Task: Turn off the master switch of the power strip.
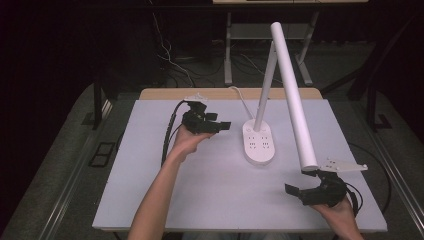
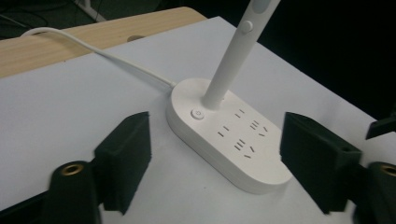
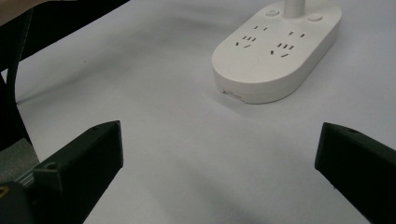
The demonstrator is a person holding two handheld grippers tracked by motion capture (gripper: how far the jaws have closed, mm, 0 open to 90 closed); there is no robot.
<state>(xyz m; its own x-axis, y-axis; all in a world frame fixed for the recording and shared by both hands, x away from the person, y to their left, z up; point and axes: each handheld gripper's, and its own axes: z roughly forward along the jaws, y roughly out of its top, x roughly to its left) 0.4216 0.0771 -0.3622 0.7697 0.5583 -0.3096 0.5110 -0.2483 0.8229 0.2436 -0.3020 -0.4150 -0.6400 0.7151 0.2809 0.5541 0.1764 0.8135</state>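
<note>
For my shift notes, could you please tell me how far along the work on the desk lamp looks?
Nothing looks done yet. The lamp stands untouched on the table, its head bar angled down. Both the left gripper and right gripper are open and empty. Any handling remains.

My white desk lamp (image 1: 287, 85) with the power-strip base (image 1: 259, 143)

Oval base sits mid-table on the white mat, sockets on top, stem leaning back, long tube head angled down toward my right, cord (image 2: 100, 51) trailing off the back.
</note>
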